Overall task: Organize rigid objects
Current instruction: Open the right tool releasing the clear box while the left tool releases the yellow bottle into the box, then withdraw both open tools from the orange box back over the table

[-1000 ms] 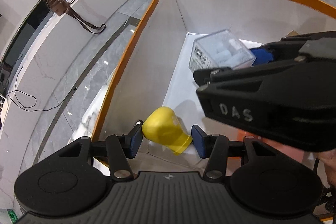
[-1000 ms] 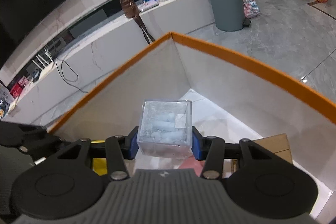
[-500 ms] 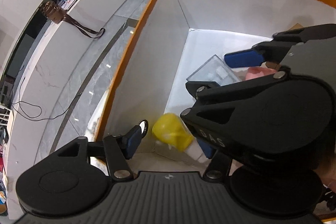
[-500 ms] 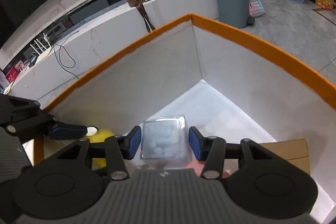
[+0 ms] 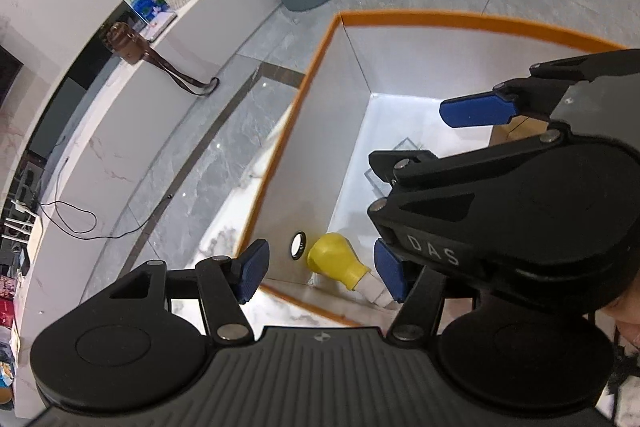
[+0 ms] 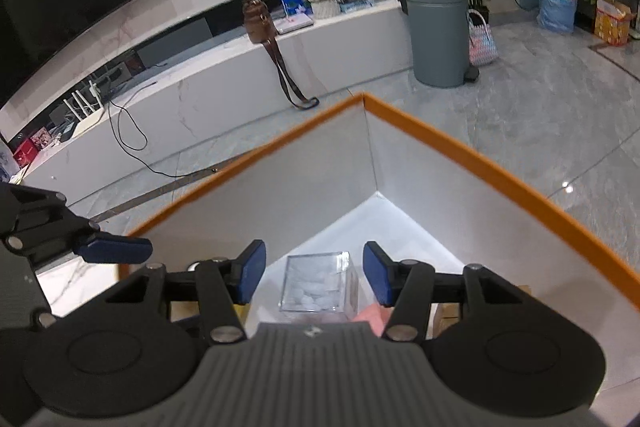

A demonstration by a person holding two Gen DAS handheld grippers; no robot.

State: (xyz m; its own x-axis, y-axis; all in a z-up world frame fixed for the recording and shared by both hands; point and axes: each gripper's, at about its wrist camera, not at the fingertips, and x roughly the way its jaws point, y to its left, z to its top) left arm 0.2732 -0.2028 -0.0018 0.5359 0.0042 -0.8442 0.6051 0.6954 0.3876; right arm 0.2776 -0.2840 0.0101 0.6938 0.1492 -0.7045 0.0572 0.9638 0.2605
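A yellow bulb-shaped toy [image 5: 335, 261] lies on the floor of the orange-rimmed white box [image 5: 408, 17], in its near left corner. My left gripper [image 5: 322, 276] is open and empty above it. A clear plastic cube with white pieces [image 6: 316, 283] rests on the box floor [image 6: 372, 227]. My right gripper [image 6: 313, 275] is open above the cube, not touching it. The right gripper also shows in the left wrist view [image 5: 472, 111], covering most of the cube.
A brown cardboard box [image 5: 516, 129] and a pink object [image 6: 374, 315] lie in the orange-rimmed box. Outside stand a grey bin [image 6: 438, 35], a white marble bench [image 6: 200, 95] with a brown bag [image 6: 260, 21], and grey floor tiles.
Both grippers opened and rose. The left one let go of the yellow toy, the right one let go of the clear cube; both objects now lie on the box floor.
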